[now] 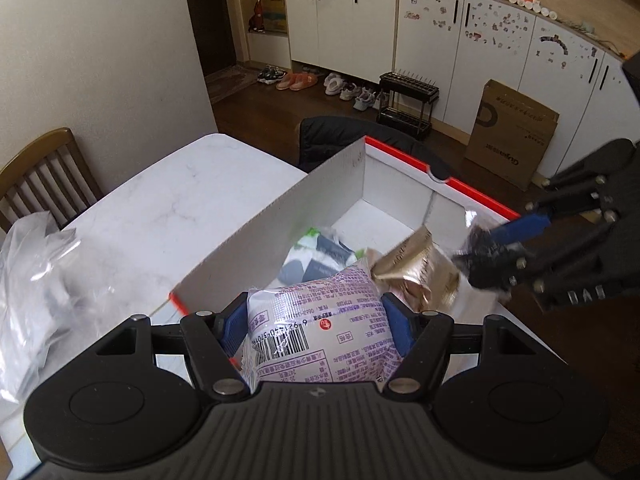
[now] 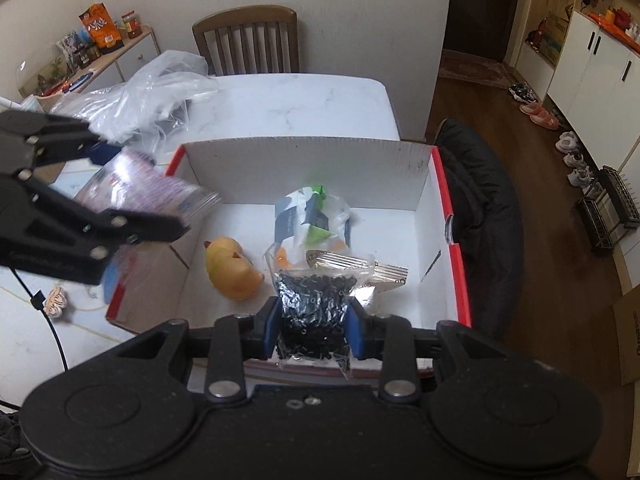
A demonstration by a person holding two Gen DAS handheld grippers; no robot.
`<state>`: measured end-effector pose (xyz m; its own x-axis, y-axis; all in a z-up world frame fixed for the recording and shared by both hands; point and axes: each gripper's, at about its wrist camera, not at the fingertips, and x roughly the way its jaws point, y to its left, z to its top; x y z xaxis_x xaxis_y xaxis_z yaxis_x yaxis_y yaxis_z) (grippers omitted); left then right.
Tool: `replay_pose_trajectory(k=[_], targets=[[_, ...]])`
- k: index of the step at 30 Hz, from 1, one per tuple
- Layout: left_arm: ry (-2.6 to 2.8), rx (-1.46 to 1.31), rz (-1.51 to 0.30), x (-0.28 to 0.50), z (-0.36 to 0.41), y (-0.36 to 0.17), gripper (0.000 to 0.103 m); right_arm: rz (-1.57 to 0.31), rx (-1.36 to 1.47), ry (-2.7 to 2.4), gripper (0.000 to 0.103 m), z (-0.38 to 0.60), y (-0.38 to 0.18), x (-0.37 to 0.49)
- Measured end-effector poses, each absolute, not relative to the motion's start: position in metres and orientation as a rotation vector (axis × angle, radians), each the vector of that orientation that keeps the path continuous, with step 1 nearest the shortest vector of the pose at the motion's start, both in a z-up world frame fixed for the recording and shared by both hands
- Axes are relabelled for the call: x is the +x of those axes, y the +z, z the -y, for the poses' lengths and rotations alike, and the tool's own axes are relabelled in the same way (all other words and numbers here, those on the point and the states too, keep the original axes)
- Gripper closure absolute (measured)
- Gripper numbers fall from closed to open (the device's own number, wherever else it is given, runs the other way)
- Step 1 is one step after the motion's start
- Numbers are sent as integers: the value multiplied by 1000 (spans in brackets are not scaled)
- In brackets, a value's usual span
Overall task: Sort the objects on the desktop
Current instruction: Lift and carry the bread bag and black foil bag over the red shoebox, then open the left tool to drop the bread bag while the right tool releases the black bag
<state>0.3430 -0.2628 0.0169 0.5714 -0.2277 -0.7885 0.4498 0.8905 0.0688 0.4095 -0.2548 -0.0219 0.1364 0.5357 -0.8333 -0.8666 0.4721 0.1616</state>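
My left gripper (image 1: 316, 320) is shut on a purple-and-white snack packet (image 1: 320, 320) and holds it over the near edge of the white cardboard box (image 1: 320, 196) with red rims. My right gripper (image 2: 313, 320) is shut on a clear bag of small black parts (image 2: 314, 304), with a gold foil packet (image 2: 360, 266) caught alongside it, above the box. In the left wrist view the right gripper (image 1: 486, 252) comes in from the right with the gold packet (image 1: 416, 268). In the right wrist view the left gripper (image 2: 160, 216) holds the purple packet (image 2: 148, 188) at the box's left wall. Inside the box lie a yellow rubber duck (image 2: 230, 268) and a white-green-grey pouch (image 2: 308, 220).
The box stands on a white marble table (image 2: 300, 100). A crumpled clear plastic bag (image 2: 152, 96) lies at the table's far side, also in the left wrist view (image 1: 36, 280). A wooden chair (image 2: 246, 40) stands behind it. A black padded chair (image 2: 480, 200) is beside the box.
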Motion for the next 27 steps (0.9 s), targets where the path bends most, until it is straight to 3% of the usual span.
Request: replay_pose_trajectory(k=[27], targets=[[-317,344,-1058,426,293,-64,34,-1130,-514,1076,70,218,-85,431]])
